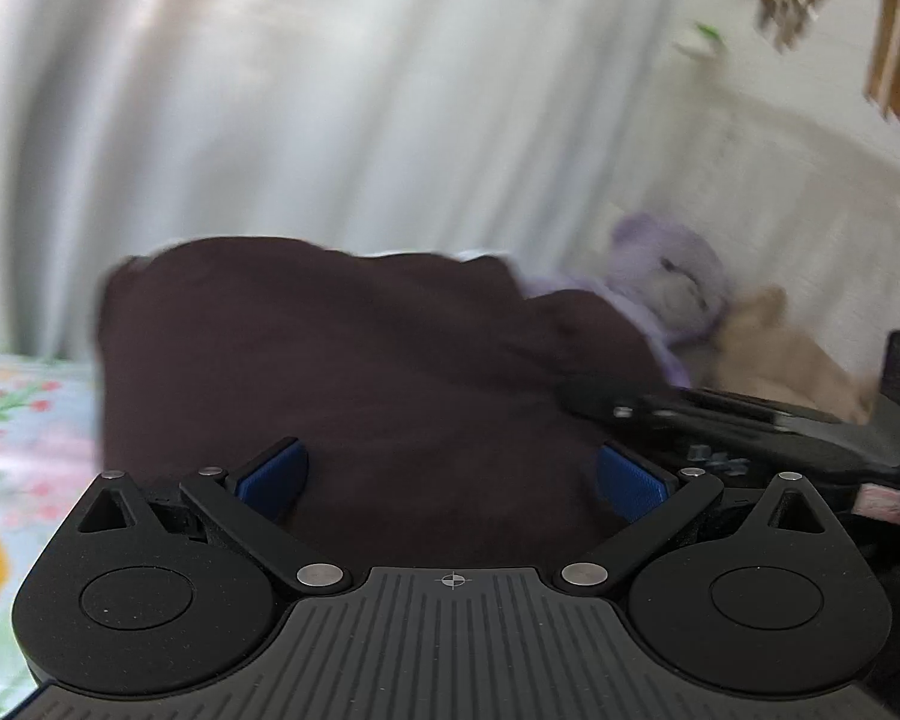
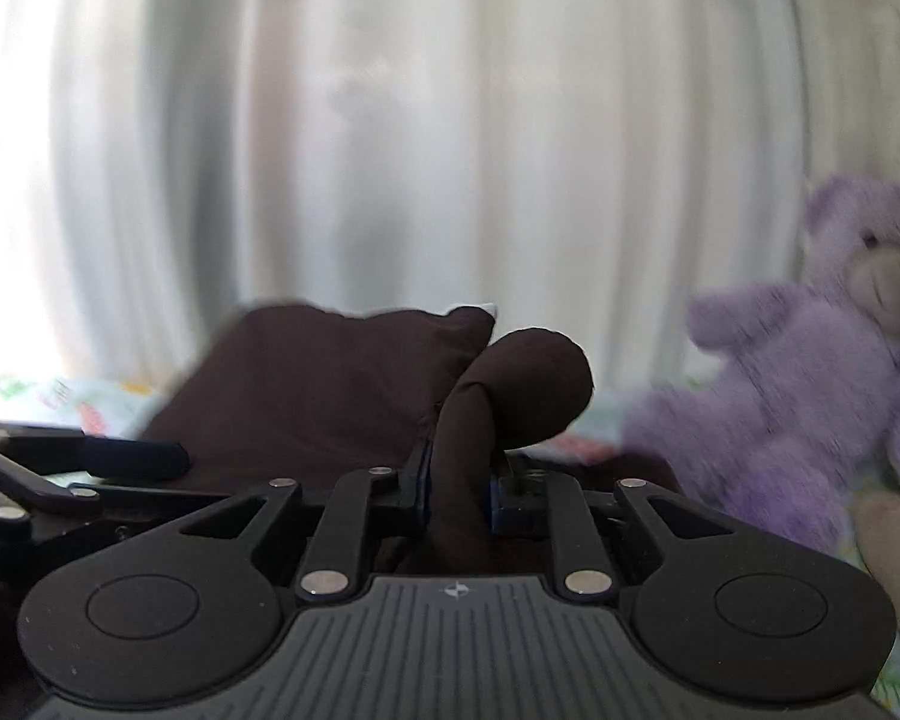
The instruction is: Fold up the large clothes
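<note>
Floral bedsheet, curtain behind. Gripping dark garment fold in right gripper; left gripper gaping, empty. Needing second grasp.

Obstacles around my dark garment: purple teddy bear close on its right, tan plush toy beside that, curtain behind. Free room: floral sheet left of it.

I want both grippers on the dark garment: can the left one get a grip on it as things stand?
Probably yes: the left gripper is open with the dark garment right ahead, nothing between.
</note>
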